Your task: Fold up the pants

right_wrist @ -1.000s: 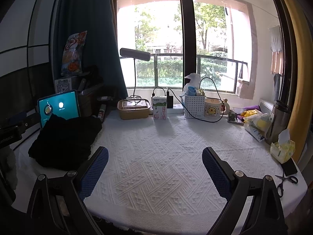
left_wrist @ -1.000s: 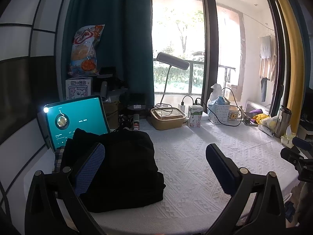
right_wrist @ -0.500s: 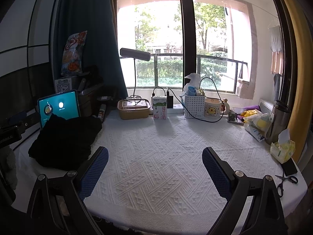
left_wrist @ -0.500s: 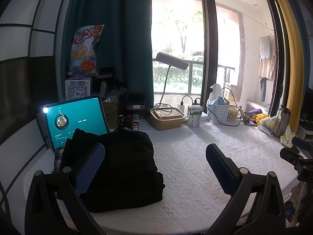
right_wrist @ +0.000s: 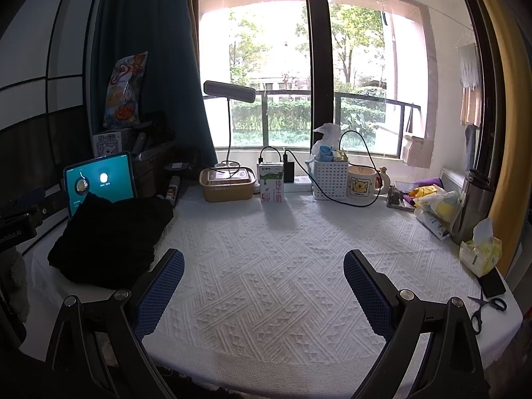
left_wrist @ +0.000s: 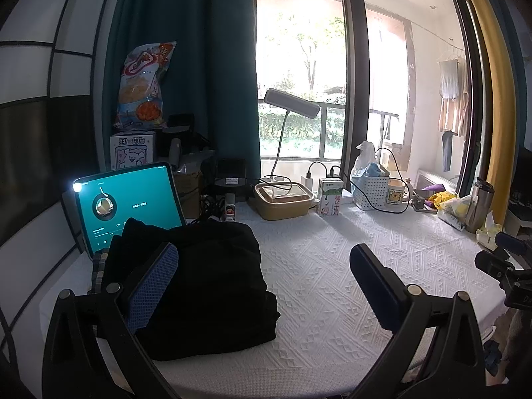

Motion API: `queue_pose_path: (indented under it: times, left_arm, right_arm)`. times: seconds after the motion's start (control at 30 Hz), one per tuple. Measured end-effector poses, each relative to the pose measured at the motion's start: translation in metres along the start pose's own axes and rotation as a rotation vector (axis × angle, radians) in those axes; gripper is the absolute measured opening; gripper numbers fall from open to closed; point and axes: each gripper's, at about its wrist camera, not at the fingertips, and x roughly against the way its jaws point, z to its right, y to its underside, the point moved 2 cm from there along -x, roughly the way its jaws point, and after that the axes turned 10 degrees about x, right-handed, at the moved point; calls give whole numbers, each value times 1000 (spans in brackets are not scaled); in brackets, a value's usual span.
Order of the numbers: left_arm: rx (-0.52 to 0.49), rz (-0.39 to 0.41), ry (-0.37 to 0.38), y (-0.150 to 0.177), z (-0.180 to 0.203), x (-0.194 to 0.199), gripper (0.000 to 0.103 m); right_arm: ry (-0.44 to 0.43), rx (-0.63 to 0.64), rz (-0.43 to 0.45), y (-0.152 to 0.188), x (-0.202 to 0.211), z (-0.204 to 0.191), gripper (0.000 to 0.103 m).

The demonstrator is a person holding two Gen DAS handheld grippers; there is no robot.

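Observation:
Black pants [left_wrist: 206, 282] lie folded in a thick pile at the left of a white textured tablecloth [left_wrist: 332, 266]; the same pants [right_wrist: 109, 236] show at the left in the right wrist view. My left gripper [left_wrist: 262, 266] hovers open above the pile's right edge, its left finger over the cloth, nothing between the fingers. My right gripper [right_wrist: 264, 274] hangs open over bare tablecloth [right_wrist: 272, 252], to the right of the pants. The right gripper's body [left_wrist: 505, 266] shows at the right edge of the left wrist view.
A lit tablet [left_wrist: 129, 206] stands behind the pants. Along the window are a desk lamp [right_wrist: 229, 91], food box [right_wrist: 227, 183], milk carton [right_wrist: 272, 181], white basket [right_wrist: 329, 179], mug [right_wrist: 362, 183], and cables. A steel flask [right_wrist: 473, 206], tissues [right_wrist: 480, 249], phone and scissors [right_wrist: 488, 307] sit at right.

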Motion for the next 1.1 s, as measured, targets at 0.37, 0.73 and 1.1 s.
queue_pose_path:
  times: [0.37, 0.73, 1.1]
  left_arm:
    - [-2, 0, 1, 0, 1, 0, 102]
    - [-4, 0, 2, 0, 3, 2, 102]
    - [-7, -2, 5, 1, 4, 2, 102]
  right_arm:
    - [0, 0, 0, 0, 0, 1, 97]
    - [3, -2, 0, 1, 1, 0, 97]
    - [2, -1, 1, 1, 1, 0, 98]
